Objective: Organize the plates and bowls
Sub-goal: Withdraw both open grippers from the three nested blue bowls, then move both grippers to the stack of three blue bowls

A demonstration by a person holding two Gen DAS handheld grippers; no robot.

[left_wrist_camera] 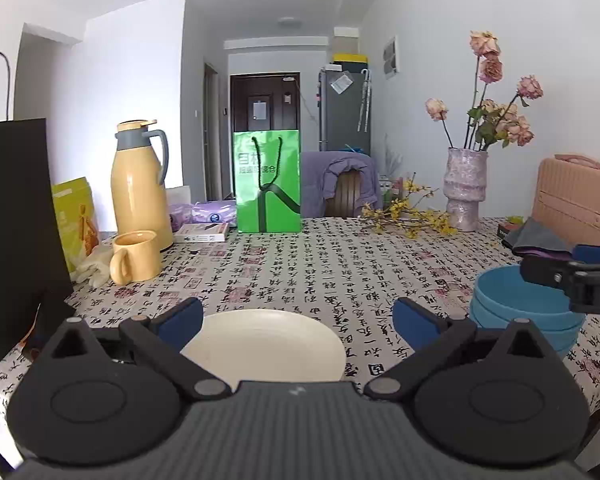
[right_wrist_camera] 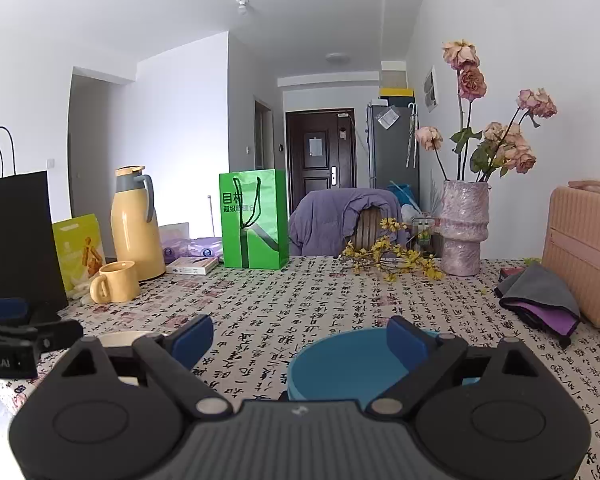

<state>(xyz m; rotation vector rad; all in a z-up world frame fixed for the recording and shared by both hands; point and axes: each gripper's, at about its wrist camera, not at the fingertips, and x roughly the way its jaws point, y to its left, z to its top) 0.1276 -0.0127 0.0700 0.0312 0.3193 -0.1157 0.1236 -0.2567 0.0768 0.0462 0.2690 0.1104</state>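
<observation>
A cream plate [left_wrist_camera: 268, 344] lies on the patterned tablecloth just in front of my left gripper [left_wrist_camera: 298, 318], whose jaws stand wide open on either side of it, above it. A stack of blue bowls [left_wrist_camera: 520, 312] sits to the right. In the right wrist view the blue bowls [right_wrist_camera: 340, 364] lie below my open right gripper [right_wrist_camera: 300, 340]; its right finger [right_wrist_camera: 406, 346] hangs over the bowl, its left finger outside it. The cream plate's edge [right_wrist_camera: 128, 336] shows at left under the left gripper's tip.
A yellow mug [left_wrist_camera: 134, 256], yellow thermos [left_wrist_camera: 140, 184], black bag [left_wrist_camera: 16, 232] and green bag [left_wrist_camera: 268, 180] stand at the left and back. A vase with dried flowers [left_wrist_camera: 466, 188], a pink case [left_wrist_camera: 576, 204] and folded cloths [right_wrist_camera: 540, 296] sit at right.
</observation>
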